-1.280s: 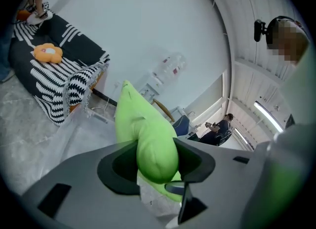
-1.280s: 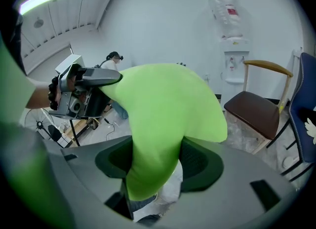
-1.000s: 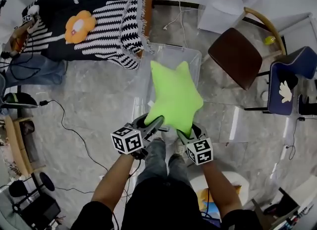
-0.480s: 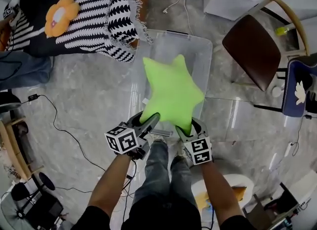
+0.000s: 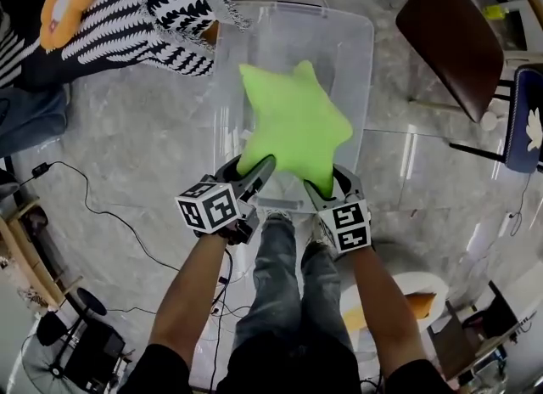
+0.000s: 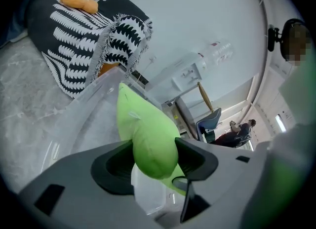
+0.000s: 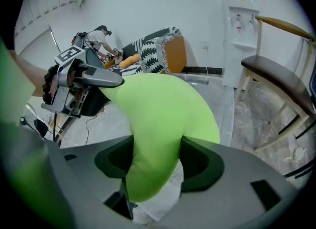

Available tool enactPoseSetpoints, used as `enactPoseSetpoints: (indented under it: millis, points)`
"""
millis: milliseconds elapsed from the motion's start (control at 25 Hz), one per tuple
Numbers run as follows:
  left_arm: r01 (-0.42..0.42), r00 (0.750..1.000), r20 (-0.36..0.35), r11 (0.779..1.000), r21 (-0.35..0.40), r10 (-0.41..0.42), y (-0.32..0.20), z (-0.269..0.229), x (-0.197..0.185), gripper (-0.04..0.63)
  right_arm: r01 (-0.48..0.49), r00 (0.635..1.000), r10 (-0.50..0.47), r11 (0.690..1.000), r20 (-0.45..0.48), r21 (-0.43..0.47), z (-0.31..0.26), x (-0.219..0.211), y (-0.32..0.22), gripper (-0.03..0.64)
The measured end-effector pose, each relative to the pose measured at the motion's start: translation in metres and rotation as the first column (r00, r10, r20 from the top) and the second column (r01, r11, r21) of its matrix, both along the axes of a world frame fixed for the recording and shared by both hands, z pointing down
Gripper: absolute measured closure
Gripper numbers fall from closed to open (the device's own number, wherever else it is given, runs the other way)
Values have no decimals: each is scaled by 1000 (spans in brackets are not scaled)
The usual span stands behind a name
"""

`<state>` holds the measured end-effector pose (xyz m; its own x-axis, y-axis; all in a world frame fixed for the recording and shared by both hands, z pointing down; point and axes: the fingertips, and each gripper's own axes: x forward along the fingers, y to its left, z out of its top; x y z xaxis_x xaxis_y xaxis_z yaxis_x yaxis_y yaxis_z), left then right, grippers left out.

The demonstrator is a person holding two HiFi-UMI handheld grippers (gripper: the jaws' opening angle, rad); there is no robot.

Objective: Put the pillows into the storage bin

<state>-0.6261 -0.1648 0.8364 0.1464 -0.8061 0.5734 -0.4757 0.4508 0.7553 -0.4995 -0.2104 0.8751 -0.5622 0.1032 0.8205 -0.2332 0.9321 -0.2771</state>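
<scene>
Holding green star pillow (image 5: 293, 125) by 2 lower points over storage bin (image 5: 363, 40), near its front edge, for the drop: left gripper (image 5: 254, 171) jaws opening around 1 tip, right gripper (image 5: 327, 182) clamped on the other.

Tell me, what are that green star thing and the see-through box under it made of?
The green star pillow looks like soft matte fabric, probably plush over stuffing: its points are plump and rounded. The storage bin seems clear glossy hard plastic: the floor shows through its walls.
</scene>
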Motion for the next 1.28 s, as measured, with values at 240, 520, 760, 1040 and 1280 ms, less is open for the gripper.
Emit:
enactPoseSetpoints:
  millis: [240,520,760,1040,1280]
  points:
    - [-203,956,181,964,-170,233,16,24,12,232,43,999,-43,999,16,-6,-2,-13,-5,235]
    - [-215,946,198,956,-202,255,34,19,20,230,9,999,-11,999,34,38,-16,-13,-18,236]
    - [-199,921,314,971,-134,232,17,-31,19,266,7,994,-14,998,113,62,-62,-10,-14,238]
    - [-183,873,448,981,-62,191,-3,-133,28,364,-14,982,-3,996,187,93,-149,11,-26,241]
    - [-218,779,596,975,-33,194,-21,-230,32,403,-127,944,85,985,319,115,-251,20,-51,360]
